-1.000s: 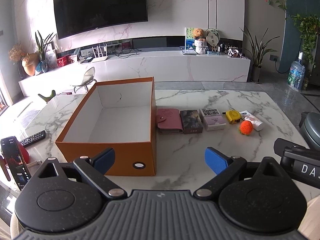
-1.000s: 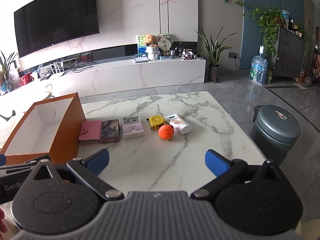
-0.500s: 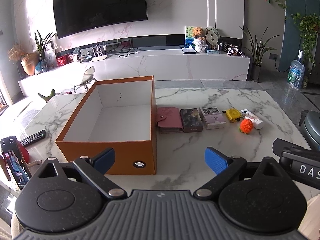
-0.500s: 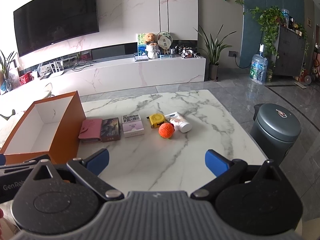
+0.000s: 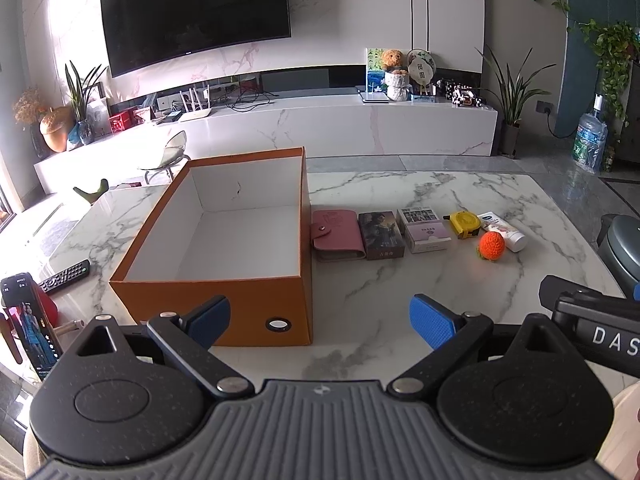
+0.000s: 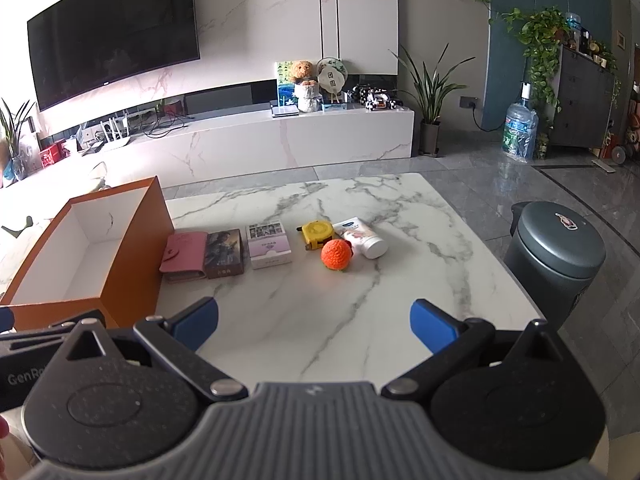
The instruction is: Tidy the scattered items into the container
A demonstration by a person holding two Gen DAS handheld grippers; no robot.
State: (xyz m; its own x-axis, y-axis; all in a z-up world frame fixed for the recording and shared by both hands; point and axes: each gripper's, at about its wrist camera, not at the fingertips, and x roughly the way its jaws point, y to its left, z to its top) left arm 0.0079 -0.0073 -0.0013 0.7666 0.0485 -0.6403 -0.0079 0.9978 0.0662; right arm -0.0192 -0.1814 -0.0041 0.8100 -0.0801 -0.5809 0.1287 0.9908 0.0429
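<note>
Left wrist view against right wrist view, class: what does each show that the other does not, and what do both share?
Only the left wrist view shows the remote control and the phone at the table's left edge. Only the right wrist view shows the whole grey bin and the dark cabinet. Both share the orange box, pink wallet, orange ball, yellow tape measure and open fingers.

Marble wall, black TV [image 5: 192, 12], long white console [image 6: 260, 140], grey tile floor [image 6: 520, 176], houseplants.
</note>
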